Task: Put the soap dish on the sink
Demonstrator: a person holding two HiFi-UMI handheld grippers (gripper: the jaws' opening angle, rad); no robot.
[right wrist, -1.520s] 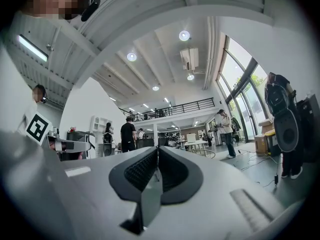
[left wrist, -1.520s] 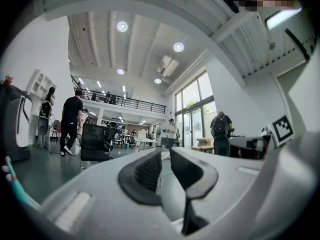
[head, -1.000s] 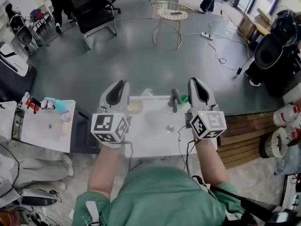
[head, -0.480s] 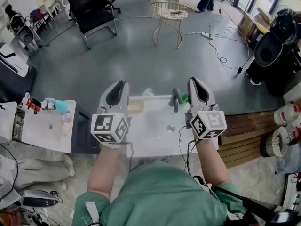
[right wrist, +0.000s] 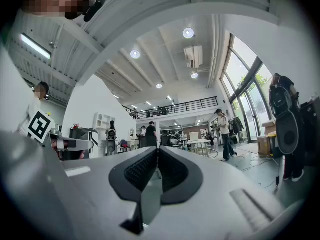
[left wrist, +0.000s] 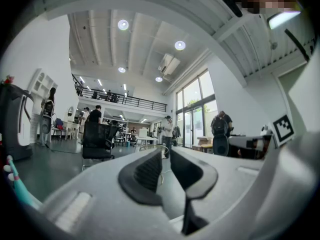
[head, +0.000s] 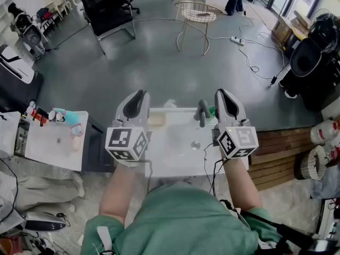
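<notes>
While L gripper hangs barely parted and R gripper pinched shut, both empty, soap dish prob. light, stiff, slick, so grip its rim.

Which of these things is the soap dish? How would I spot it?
Find the white sink in the middle of the head view. The soap dish lies on its far left corner, by the left claw: small, flat and pale beige, unlike the dark upright tap to its right.
</notes>
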